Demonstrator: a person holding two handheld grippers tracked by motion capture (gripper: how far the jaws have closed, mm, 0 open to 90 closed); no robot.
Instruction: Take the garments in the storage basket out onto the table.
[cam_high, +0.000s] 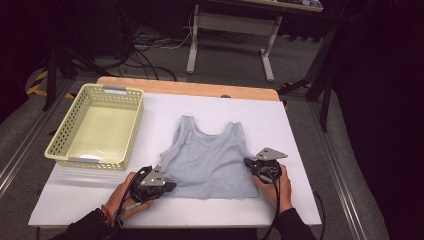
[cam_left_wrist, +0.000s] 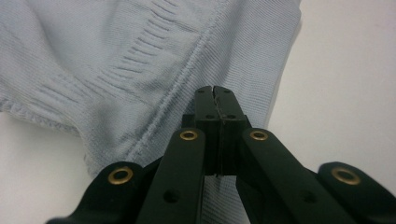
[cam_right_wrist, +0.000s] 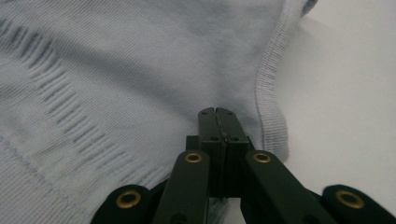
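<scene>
A light blue-grey tank top (cam_high: 210, 155) lies flat on the white table (cam_high: 295, 135), straps pointing away from me. My left gripper (cam_high: 172, 186) is at its lower left edge and my right gripper (cam_high: 247, 162) at its right side. In the left gripper view the black jaws (cam_left_wrist: 215, 88) are pressed together over the ribbed cloth (cam_left_wrist: 116, 56), just beside a seam. The right gripper view shows its jaws (cam_right_wrist: 217, 110) likewise closed on the fabric (cam_right_wrist: 116, 70), close to the stitched side edge. Both look pinched on a thin layer of the top.
A pale yellow slotted basket (cam_high: 136, 125) stands on the table's left, to the left of the top. The table's wooden far edge (cam_high: 200, 89) runs behind the top. Beyond it are a desk frame (cam_high: 267, 55) and cables on the floor.
</scene>
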